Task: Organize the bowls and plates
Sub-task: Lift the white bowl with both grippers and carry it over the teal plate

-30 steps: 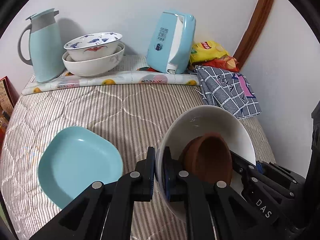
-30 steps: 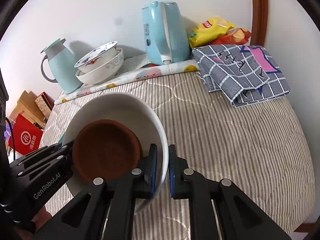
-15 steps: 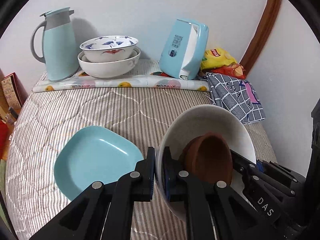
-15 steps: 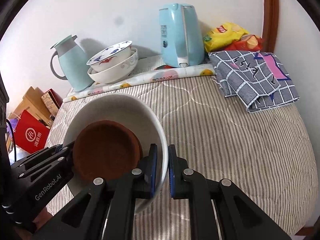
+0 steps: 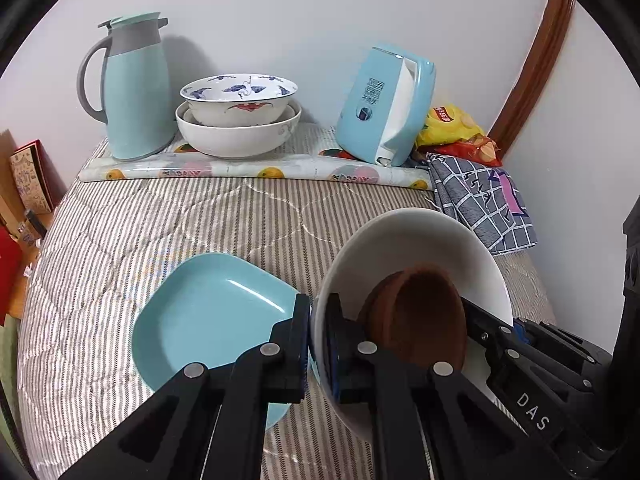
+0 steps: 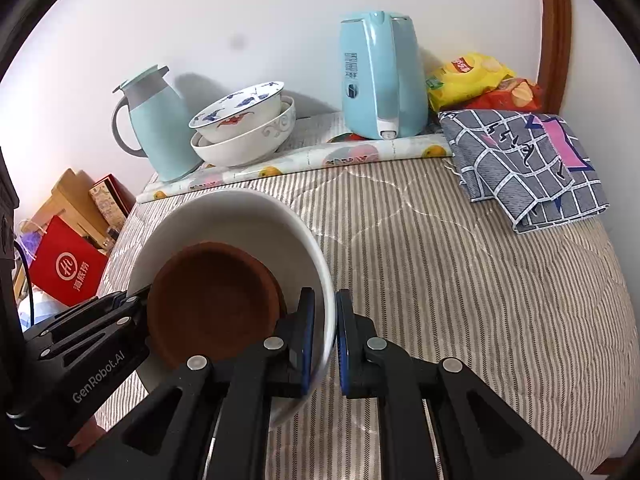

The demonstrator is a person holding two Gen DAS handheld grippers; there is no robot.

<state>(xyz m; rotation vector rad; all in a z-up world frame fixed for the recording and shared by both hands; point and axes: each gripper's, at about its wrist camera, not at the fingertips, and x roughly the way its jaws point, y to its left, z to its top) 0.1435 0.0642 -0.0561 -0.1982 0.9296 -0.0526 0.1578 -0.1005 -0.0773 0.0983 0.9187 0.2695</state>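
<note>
Two-handed carry of a white bowl (image 5: 420, 240) with a brown bowl (image 5: 416, 316) loose inside it. The left gripper (image 5: 318, 344) is clamped on the rim's left side, the right gripper (image 6: 324, 340) on its right side, each with one pad inside the wall and one outside. The white bowl hangs between the grippers, above the striped bed (image 6: 460, 280). It appears glazed, stiff, breakable and probably slippery; opposite rim grips suit it. Tilting may let the brown bowl slide. A teal plate (image 5: 212, 320) lies just left of the left gripper.
</note>
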